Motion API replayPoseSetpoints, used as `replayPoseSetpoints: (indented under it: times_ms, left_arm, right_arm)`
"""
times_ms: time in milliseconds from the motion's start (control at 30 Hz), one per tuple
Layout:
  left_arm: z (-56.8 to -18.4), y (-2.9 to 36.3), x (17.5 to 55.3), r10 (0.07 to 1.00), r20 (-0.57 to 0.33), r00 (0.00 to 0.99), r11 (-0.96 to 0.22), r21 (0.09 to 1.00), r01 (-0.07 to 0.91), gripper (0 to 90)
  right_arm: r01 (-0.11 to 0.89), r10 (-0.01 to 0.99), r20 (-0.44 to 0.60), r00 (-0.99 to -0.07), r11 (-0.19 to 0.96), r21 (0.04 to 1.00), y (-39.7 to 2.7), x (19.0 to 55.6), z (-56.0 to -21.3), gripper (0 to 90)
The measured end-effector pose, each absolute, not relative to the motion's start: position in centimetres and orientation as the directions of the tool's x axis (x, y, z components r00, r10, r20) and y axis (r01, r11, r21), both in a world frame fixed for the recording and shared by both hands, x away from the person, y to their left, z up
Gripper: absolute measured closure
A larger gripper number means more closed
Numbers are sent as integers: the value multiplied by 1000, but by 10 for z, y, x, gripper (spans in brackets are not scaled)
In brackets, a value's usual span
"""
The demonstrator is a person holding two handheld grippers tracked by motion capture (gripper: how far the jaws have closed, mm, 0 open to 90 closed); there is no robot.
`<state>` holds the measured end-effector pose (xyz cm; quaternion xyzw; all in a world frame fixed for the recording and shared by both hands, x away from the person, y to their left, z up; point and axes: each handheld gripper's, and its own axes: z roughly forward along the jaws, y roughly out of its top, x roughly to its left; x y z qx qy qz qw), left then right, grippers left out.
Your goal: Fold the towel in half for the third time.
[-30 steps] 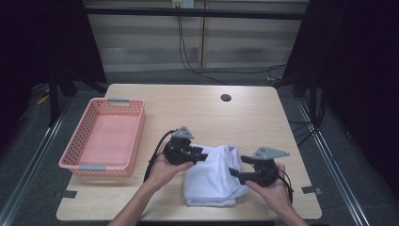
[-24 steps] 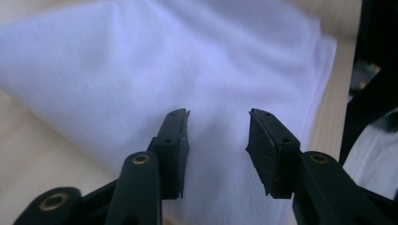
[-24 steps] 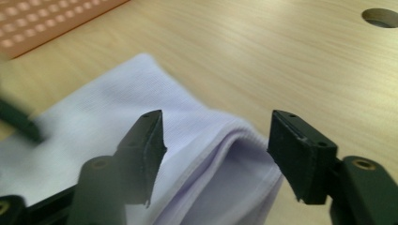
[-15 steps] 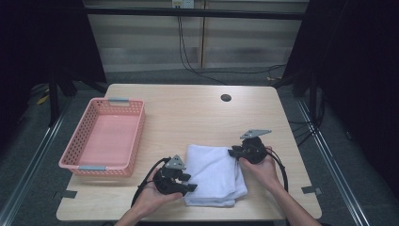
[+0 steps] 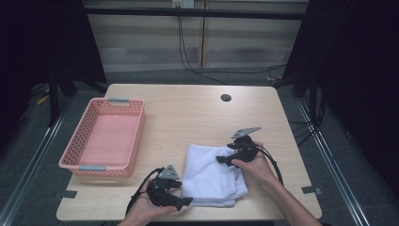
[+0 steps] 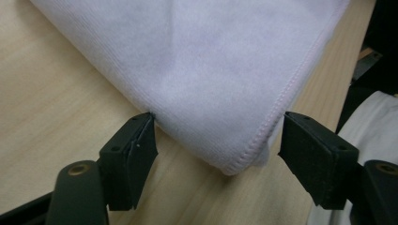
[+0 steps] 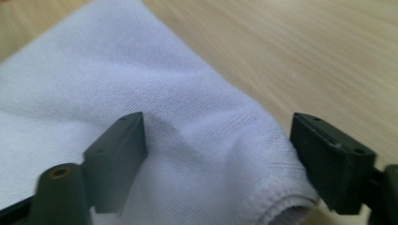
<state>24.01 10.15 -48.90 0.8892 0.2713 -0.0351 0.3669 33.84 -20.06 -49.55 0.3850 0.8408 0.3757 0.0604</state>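
A white folded towel (image 5: 209, 176) lies flat on the wooden table (image 5: 188, 117) near its front edge. My left gripper (image 5: 185, 201) sits at the towel's near left corner. In the left gripper view its jaws (image 6: 218, 123) stand wide and have just been opening, with the stitched towel corner (image 6: 225, 70) lying loose between them. My right gripper (image 5: 222, 160) rests at the towel's far right edge. Its jaws (image 7: 217, 121) have also just been opening and straddle a folded towel edge (image 7: 187, 140) without pressing it.
An empty pink basket (image 5: 106, 136) stands at the table's left side. A dark round hole (image 5: 226, 98) sits near the far edge. Black cables trail from both grippers. Dark floor and rails surround the table.
A second ago both grippers were at a bunched towel farther up the table. The towel now lies flat and spread; the left gripper came toward the front edge, the right moved back and right.
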Motion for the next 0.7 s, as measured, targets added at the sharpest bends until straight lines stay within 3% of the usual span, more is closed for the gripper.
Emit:
replayPoseSetpoints:
  times_ms: [167, 267, 367, 433, 500, 700]
  left_arm:
    - [-490, 97, 238, 454, -239, 859, -609, 621, 494, 273]
    - [-490, 95, 239, 456, -218, 863, -608, 632, 480, 388]
    - [-488, 93, 238, 439, -183, 880, -643, 620, 449, 523]
    - [-488, 93, 239, 439, -194, 877, -639, 619, 457, 621]
    - [-488, 94, 241, 439, -213, 873, -632, 617, 468, 671]
    - [-488, 97, 246, 428, -247, 869, -627, 611, 483, 715]
  right_arm:
    - [616, 688, 200, -698, 433, 658, -199, 340, -501, 164]
    - [609, 686, 187, -703, 444, 657, -198, 338, -501, 175]
    - [611, 670, 201, -714, 458, 645, -197, 337, -499, 301]
    - [611, 654, 217, -725, 464, 641, -196, 335, -497, 441]
    - [620, 644, 247, -724, 451, 642, -198, 333, -498, 499]
    - [629, 632, 272, -726, 451, 633, -196, 331, -496, 611]
